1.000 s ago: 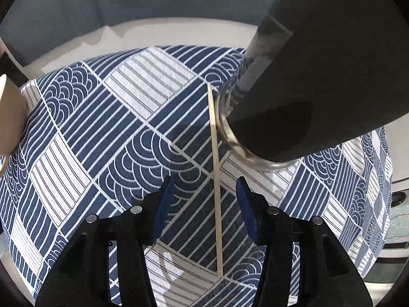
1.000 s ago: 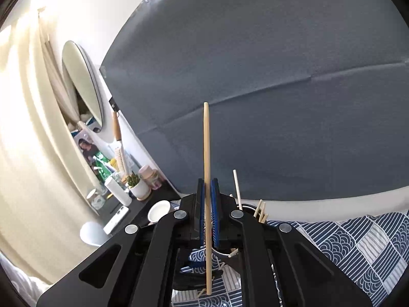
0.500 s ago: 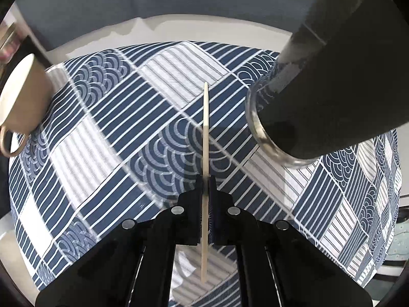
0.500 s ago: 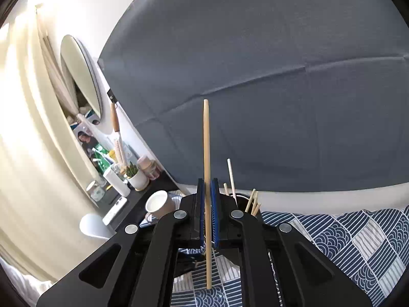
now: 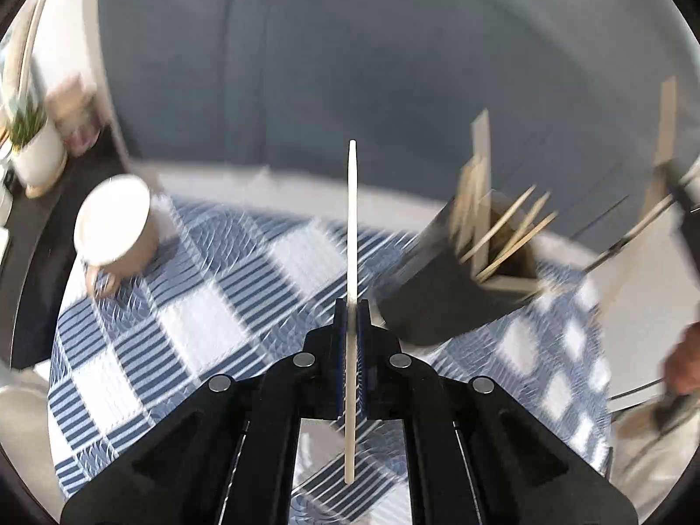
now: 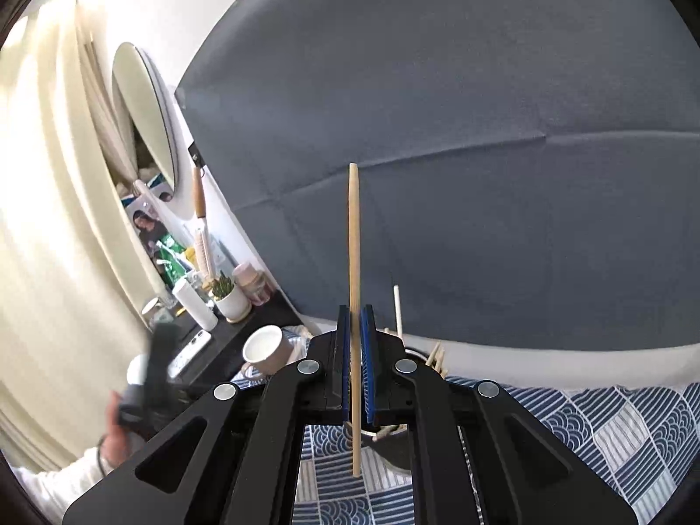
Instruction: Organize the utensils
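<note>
My left fingers (image 5: 350, 315) pinch a chopstick (image 5: 351, 227) lengthwise, tip forward; the holder (image 5: 442, 288) sits just ahead to the right, nearest this hand. My right fingers (image 6: 355, 332) clamp their own chopstick (image 6: 354, 262) likewise. A second ago my left fingers were spread over it lying flat on the cloth.

left gripper (image 5: 351, 319) clamps pale chopstick (image 5: 351, 236); dark holder (image 5: 442, 288) right; mug (image 5: 114, 229) left
</note>
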Available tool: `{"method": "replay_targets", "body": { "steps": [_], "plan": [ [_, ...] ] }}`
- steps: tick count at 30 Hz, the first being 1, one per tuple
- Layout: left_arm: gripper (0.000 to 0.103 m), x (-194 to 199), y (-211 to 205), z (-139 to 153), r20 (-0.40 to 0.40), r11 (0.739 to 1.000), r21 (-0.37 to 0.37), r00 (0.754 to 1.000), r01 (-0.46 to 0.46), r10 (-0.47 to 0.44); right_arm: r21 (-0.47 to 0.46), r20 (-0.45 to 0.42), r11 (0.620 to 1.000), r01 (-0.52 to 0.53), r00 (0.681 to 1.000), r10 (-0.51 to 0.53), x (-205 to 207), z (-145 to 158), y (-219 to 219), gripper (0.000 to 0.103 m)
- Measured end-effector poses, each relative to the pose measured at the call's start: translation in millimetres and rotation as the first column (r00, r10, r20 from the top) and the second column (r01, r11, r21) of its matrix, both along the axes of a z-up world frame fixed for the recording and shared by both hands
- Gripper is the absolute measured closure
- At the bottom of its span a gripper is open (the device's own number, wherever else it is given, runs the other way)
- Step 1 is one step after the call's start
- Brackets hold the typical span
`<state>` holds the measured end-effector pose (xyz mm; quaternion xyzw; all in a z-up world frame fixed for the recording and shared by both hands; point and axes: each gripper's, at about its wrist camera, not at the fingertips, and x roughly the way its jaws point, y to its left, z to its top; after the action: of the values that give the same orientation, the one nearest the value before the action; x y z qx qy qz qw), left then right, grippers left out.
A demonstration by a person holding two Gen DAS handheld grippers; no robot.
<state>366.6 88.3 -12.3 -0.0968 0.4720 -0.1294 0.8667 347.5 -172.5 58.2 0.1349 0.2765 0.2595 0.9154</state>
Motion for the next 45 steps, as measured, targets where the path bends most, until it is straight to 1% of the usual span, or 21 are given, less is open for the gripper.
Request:
{"method": "replay_targets", "body": {
  "steps": [1,3,4,5,9,15,17,21,24,25,27,30,32,34,38,39,40,41,43,44,45],
  "plan": [
    [0.098,-0.5,0.0,15.4,0.045,0.999,-0.039,0.999,0.023,-0.021,-0.004,0.002,1.0,0.006,1.0,-0.006,2.2,0.5,1.0,0.098],
    [0.098,3.8,-5.3,34.0,0.113,0.993,-0.091,0.992,0.07,-0.059,-0.016,0.008,1.0,0.026,1.0,-0.026,5.6,0.8,3.2,0.098],
    [0.098,6.7,-8.6,45.7,0.17,0.987,-0.123,0.982,0.106,-0.085,-0.013,0.012,0.999,0.035,0.999,-0.035,7.4,0.4,4.1,0.098],
    [0.098,8.9,-12.1,53.1,0.209,0.981,-0.141,0.973,0.132,-0.101,-0.01,0.015,0.999,0.044,0.999,-0.044,9.0,-0.4,4.5,0.098],
    [0.098,26.3,-25.0,65.4,0.289,0.963,-0.183,0.947,0.198,-0.14,0.008,0.015,0.997,0.078,0.997,-0.078,18.3,-5.3,6.7,0.098],
    [0.098,53.9,-48.4,58.6,0.335,0.948,-0.195,0.925,0.253,-0.178,-0.004,0.028,0.994,0.107,0.994,-0.107,27.3,-11.6,10.8,0.098],
    [0.098,58.8,-54.9,51.4,0.367,0.938,-0.219,0.913,0.27,-0.177,-0.009,0.035,0.994,0.11,0.993,-0.11,29.6,-15.8,11.5,0.098],
    [0.098,67.4,-67.7,34.9,0.411,0.938,-0.211,0.896,0.275,-0.17,-0.012,0.016,0.992,0.123,0.992,-0.122,38.5,-31.1,9.4,0.098],
    [0.098,73.5,-69.0,22.7,0.4,0.935,-0.233,0.903,0.267,-0.159,-0.017,0.001,0.992,0.123,0.992,-0.123,44.5,-41.8,12.3,0.098],
    [0.098,72.8,-71.6,19.7,0.4,0.94,-0.223,0.904,0.259,-0.154,-0.02,-0.002,0.993,0.117,0.993,-0.117,45.2,-44.0,14.5,0.098],
    [0.098,65.4,-73.0,12.2,0.426,0.954,-0.191,0.895,0.23,-0.13,-0.031,-0.016,0.995,0.096,0.995,-0.097,46.6,-50.9,19.0,0.098],
    [0.098,54.4,-75.9,1.9,0.432,0.959,-0.188,0.895,0.212,-0.113,-0.055,-0.035,0.997,0.059,0.997,-0.061,44.6,-59.9,25.7,0.098],
    [0.098,47.6,-77.6,-3.1,0.434,0.964,-0.168,0.894,0.208,-0.117,-0.078,-0.042,0.996,0.042,0.998,-0.045,40.4,-65.5,26.5,0.098],
    [0.098,39.6,-78.9,-7.7,0.422,0.97,-0.146,0.899,0.196,-0.118,-0.086,-0.057,0.996,0.032,0.998,-0.037,37.9,-69.2,24.1,0.098],
    [0.098,28.8,-66.6,-13.3,0.413,0.974,-0.15,0.906,0.169,-0.094,-0.121,-0.077,0.993,0.007,0.997,-0.017,31.2,-73.8,21.6,0.098],
    [0.096,24.7,-63.6,-13.8,0.414,0.974,-0.152,0.906,0.167,-0.09,-0.136,-0.086,0.991,-0.004,0.996,-0.008,29.5,-75.7,21.9,0.097],
    [0.087,20.5,-60.3,-13.7,0.407,0.973,-0.16,0.909,0.165,-0.088,-0.144,-0.104,0.989,-0.018,0.995,0.003,28.4,-78.0,21.9,0.094],
    [0.082,16.6,-57.7,-12.6,0.399,0.975,-0.159,0.913,0.156,-0.081,-0.149,-0.117,0.988,-0.024,0.993,0.006,27.4,-79.8,20.9,0.094],
    [0.064,9.1,-53.1,-7.4,0.4,0.978,-0.151,0.914,0.142,-0.071,-0.167,-0.13,0.986,-0.02,0.991,-0.002,23.9,-79.0,18.7,0.093],
    [0.06,5.1,-50.9,-3.4,0.402,0.979,-0.149,0.913,0.137,-0.067,-0.172,-0.132,0.985,-0.014,0.991,-0.009,21.9,-76.8,17.4,0.091],
    [0.053,-0.5,-47.1,3.1,0.406,0.981,-0.144,0.912,0.13,-0.062,-0.175,-0.131,0.984,-0.01,0.991,-0.013,19.8,-74.9,16.2,0.079]
  ]
}}
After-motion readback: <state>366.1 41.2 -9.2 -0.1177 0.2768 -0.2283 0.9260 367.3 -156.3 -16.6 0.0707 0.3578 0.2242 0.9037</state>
